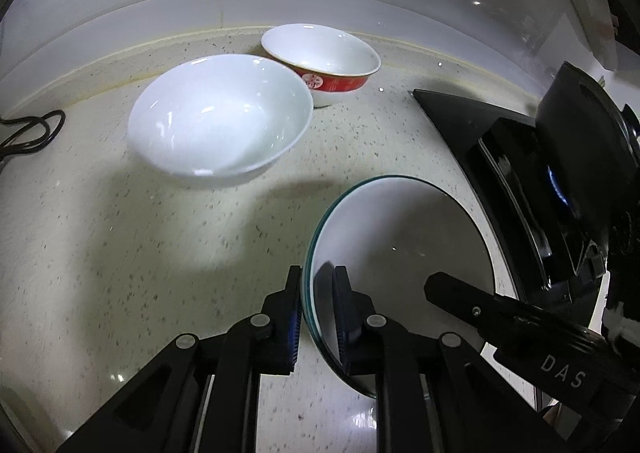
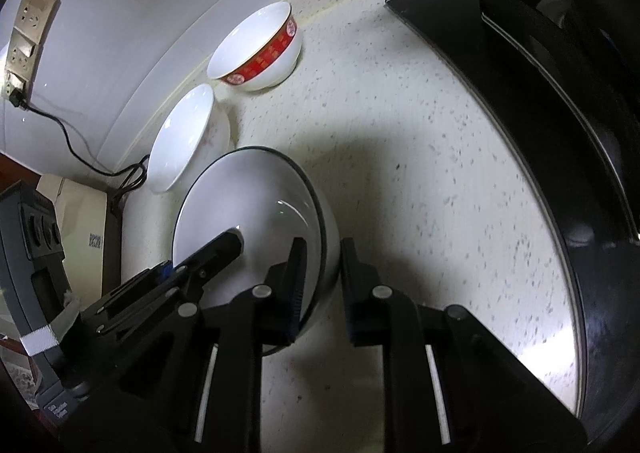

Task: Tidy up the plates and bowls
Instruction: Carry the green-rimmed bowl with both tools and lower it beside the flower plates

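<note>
A white bowl with a dark green rim (image 1: 400, 237) is held between both grippers above the speckled counter. My left gripper (image 1: 318, 281) is shut on its left rim. My right gripper (image 2: 322, 257) straddles the opposite rim (image 2: 256, 209), one finger inside, one outside, and appears closed on it. A plain white bowl (image 1: 220, 117) sits on the counter beyond, also seen in the right wrist view (image 2: 184, 141). A red-banded bowl (image 1: 324, 57) stands behind it by the wall, also seen in the right wrist view (image 2: 260, 49).
A black glass cooktop (image 2: 540, 93) lies at the right, also in the left wrist view (image 1: 480, 121). A black cable (image 1: 28, 133) lies at the left. A wall socket (image 2: 28, 25) and a beige appliance (image 2: 80, 221) are at the left.
</note>
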`<state>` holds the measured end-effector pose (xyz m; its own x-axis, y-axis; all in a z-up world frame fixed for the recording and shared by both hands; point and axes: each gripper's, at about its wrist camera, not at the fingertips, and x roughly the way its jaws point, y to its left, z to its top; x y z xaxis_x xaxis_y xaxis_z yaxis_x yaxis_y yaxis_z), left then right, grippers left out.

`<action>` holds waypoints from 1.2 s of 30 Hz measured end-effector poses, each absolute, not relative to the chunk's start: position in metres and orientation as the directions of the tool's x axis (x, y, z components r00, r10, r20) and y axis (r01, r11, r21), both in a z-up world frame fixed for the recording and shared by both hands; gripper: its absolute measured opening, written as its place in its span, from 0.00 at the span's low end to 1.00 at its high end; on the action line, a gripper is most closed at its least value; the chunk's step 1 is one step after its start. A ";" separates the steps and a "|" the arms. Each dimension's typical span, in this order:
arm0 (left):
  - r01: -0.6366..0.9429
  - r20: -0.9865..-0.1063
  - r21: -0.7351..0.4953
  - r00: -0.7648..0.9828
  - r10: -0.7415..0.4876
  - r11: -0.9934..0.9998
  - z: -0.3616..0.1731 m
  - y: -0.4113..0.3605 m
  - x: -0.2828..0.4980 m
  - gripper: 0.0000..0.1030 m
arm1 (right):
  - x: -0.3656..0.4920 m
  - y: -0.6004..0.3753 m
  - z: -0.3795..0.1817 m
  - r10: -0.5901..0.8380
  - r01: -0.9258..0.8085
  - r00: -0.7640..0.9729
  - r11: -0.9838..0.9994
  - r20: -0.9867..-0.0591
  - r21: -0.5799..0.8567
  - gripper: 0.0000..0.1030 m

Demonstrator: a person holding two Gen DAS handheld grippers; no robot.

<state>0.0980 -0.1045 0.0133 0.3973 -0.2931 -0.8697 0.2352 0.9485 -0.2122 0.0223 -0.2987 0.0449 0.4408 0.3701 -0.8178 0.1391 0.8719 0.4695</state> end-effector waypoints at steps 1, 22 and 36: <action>0.234 -0.870 -0.211 0.397 -0.292 0.949 0.013 -0.103 0.095 0.15 | 0.019 -0.297 0.045 0.372 0.138 0.439 0.872 -0.818 0.471 0.19; 0.180 -0.858 -0.188 0.449 -0.250 0.966 0.030 -0.051 0.037 0.15 | -0.018 -0.252 0.061 0.413 0.035 0.421 0.882 -0.807 0.469 0.19; 0.034 -0.846 -0.193 0.501 -0.183 0.981 0.040 0.030 0.005 0.15 | -0.017 -0.175 0.071 0.483 -0.121 0.366 0.872 -0.795 0.474 0.19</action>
<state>0.0051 0.0298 0.0405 0.5013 -0.1834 -0.8456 0.0340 0.9807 -0.1926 -0.0169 -0.1753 0.0714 0.3663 0.4834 -0.7951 -0.1212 0.8720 0.4743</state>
